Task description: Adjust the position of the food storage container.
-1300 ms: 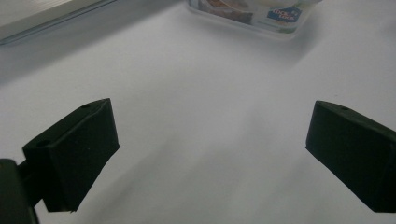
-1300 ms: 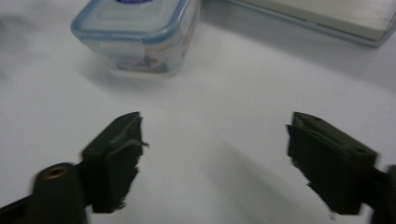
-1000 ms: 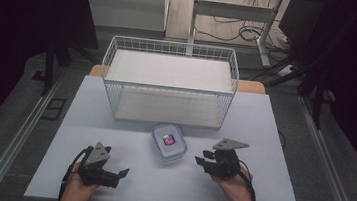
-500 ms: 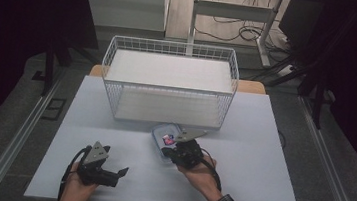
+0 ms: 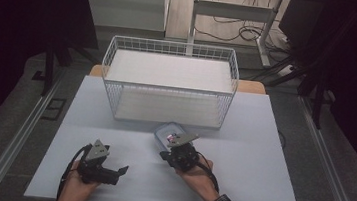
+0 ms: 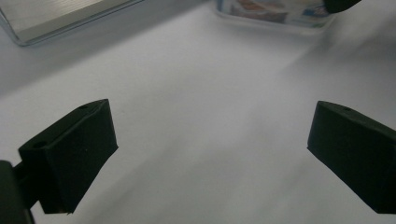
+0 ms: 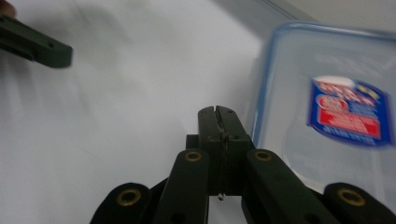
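One second's worth of movement, all on the right side. Swung in from the open table (image 5: pixel 261 154) at the right and now parked at the near-left edge of the clear lidded container (image 5: pixel 165 131): the right gripper (image 7: pixel 218 114), clenched on nothing, tips pressed flat together just beside the blue rim. Hard to say from the blurred right gripper view whether touching that rim or a shade clear of it.

Unmoved through it all: the container itself, flat on the table, just in front of the white wire basket (image 5: pixel 172 43), red-and-blue label facing up. Unchanged too at the near left: the left gripper (image 6: pixel 210 140), spread wide and empty, resting low on the table well apart from the container.

Judged from closed tips at the rim: less a grasp than a nudge or a pry in preparation, perhaps at the lid's edge. Nothing lifted, nothing in the basket yet. Probably required before any real hold: reopening those tips around the container's wall.
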`<action>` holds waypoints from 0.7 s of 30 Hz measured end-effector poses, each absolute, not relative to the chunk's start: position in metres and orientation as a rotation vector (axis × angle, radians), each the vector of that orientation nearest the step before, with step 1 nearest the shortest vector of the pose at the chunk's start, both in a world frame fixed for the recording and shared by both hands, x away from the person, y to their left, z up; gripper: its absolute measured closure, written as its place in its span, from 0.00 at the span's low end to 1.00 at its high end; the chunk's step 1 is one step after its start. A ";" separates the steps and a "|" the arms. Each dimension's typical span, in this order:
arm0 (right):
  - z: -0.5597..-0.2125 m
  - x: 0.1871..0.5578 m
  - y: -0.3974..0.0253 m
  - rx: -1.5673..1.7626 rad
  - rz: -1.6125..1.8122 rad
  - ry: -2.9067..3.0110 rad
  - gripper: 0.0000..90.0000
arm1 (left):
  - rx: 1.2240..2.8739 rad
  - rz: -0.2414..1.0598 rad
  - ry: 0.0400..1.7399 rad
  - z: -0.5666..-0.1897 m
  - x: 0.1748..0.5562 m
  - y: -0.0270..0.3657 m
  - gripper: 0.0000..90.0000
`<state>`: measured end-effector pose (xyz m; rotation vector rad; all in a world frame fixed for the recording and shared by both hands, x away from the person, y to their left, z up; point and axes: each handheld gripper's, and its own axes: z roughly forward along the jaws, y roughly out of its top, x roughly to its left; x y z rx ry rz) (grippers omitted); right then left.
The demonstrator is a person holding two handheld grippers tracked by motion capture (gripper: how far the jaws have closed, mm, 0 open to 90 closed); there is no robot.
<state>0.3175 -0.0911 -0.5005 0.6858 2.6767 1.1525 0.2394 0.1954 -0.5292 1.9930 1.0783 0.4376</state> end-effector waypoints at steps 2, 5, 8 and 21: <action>-0.500 0.320 -0.104 0.731 1.143 2.650 0.99 | 1.981 0.417 1.070 -0.528 0.241 0.195 0.01; -0.499 0.325 -0.123 0.802 1.147 2.614 0.99 | 1.953 0.386 1.028 -0.521 0.250 0.194 0.02; -0.496 0.322 -0.138 0.838 1.154 2.598 0.99 | 1.929 0.382 1.006 -0.519 0.263 0.192 0.21; -0.494 0.343 -0.190 1.049 1.098 2.399 0.99 | 1.937 0.324 0.983 -0.521 0.361 0.149 0.95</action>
